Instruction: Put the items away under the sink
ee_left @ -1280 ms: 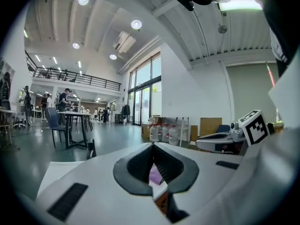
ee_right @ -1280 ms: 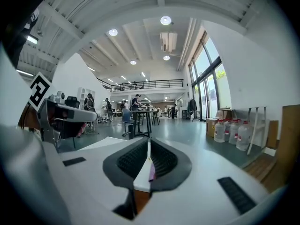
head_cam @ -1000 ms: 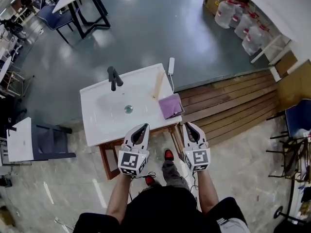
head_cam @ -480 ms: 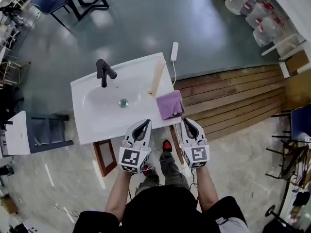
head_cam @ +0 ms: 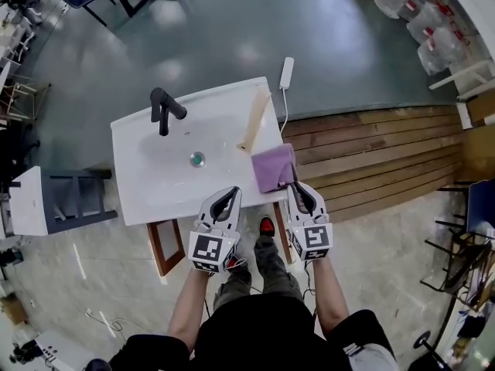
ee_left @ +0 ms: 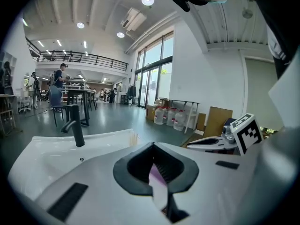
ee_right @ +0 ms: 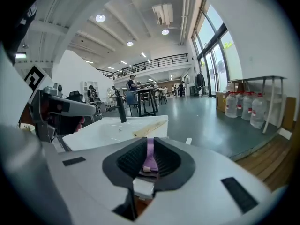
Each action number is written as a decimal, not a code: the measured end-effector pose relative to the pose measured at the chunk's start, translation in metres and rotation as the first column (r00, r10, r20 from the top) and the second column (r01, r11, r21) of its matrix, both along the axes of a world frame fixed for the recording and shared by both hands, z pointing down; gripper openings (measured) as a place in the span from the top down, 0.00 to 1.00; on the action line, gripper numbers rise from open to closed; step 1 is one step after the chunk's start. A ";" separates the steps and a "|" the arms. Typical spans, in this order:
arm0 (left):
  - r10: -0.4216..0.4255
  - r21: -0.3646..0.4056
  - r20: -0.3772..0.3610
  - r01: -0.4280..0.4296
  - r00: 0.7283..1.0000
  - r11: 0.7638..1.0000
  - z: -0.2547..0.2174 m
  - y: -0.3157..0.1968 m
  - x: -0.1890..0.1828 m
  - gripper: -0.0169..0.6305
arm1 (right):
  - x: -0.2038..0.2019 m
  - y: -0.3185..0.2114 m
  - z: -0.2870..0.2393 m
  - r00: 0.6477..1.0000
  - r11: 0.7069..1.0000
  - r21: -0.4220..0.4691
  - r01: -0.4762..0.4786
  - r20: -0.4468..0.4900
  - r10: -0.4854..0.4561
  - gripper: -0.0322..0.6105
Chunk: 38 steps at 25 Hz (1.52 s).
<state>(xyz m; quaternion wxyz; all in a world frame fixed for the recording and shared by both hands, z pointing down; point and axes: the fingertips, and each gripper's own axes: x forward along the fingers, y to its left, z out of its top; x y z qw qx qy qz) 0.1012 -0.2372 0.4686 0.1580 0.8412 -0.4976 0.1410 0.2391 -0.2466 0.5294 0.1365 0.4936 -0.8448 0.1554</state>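
Left gripper (head_cam: 227, 197) and right gripper (head_cam: 298, 192): fingers clenched, empty, at the sink (head_cam: 155, 188) front edge; purple cloth (head_cam: 274, 168) on its near right corner, probably soft, light, limp; pinch a fold; wooden stick (head_cam: 254, 122) beyond, likely stiff; grip mid-length.

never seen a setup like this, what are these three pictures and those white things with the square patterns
No robot here: a person holds a two-jaw clamp in each hand, each with a marker cube on it. The top-down picture comes from a camera on the person's head. The other two come from cameras riding on each clamp, looking along its jaws. The left hand-held gripper and right hand-held gripper hover at the near edge of a white sink, both shut and holding nothing. On the sink lie a wooden stick and a purple cloth, with a black faucet at the back.
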 end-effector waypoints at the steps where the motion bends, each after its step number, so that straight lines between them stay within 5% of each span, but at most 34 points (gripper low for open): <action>1: -0.005 -0.004 -0.003 0.004 1.000 1.000 0.001 -0.001 -0.001 0.96 | -0.001 -0.003 0.004 1.000 1.000 -0.009 -0.001 0.004 0.001 0.88; 15: -0.049 -0.058 0.005 0.049 0.999 0.997 0.026 -0.008 -0.004 0.96 | -0.003 -0.025 0.070 0.998 0.980 -0.197 0.041 0.055 -0.030 0.54; 38: -0.047 -0.086 0.018 0.049 0.999 0.995 0.040 -0.014 0.002 0.96 | -0.011 -0.024 0.093 0.992 0.951 -0.289 0.113 0.091 -0.090 0.58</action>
